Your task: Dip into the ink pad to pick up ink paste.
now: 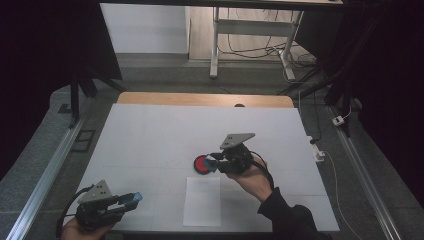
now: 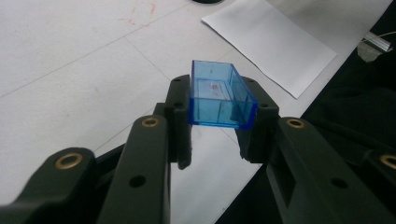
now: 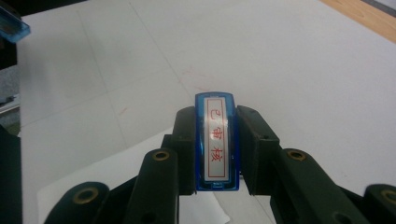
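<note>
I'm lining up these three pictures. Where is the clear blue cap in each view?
High view: blue cap at lower left, in the left gripper's jaws.
Left gripper view: centre, clamped between the jaws.
Right gripper view: top left corner, cut by the edge.
Shared landmark: the white paper sheet, right of the cap in the high view, upper right in the left gripper view.

The stamp cap (image 2: 220, 95) is clear, glossy blue plastic; the stamp (image 3: 216, 140) matches, with a shiny label. Matt black plastic jaws. Smooth white paper sheet (image 1: 202, 200) at the table's (image 1: 150, 135) near edge.
</note>
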